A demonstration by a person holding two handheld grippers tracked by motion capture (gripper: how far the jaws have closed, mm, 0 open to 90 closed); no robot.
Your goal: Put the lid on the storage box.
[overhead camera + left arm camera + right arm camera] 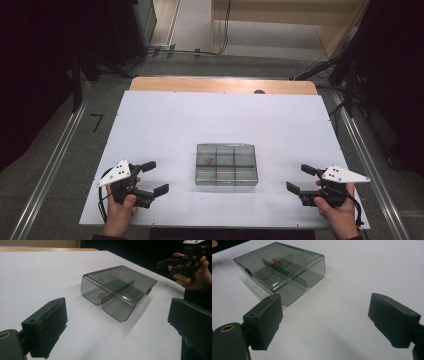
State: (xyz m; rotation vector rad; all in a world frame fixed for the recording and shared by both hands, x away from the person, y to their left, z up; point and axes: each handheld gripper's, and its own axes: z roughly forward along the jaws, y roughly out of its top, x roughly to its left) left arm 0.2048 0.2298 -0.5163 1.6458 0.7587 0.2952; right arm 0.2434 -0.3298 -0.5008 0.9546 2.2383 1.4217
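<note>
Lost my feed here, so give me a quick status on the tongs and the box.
Left tongs and right tongs open, empty. Smoky compartment box lid shut, between them, untouched. Nothing in the way.

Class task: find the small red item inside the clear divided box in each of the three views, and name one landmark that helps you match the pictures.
High view: red item in the box's far left compartment, centre of the table.
Left gripper view: it sits behind the box's near curved wall, left of the long divider.
Right gripper view: it sits in a far compartment, upper left.
Shared landmark: the box's dividers.
</note>
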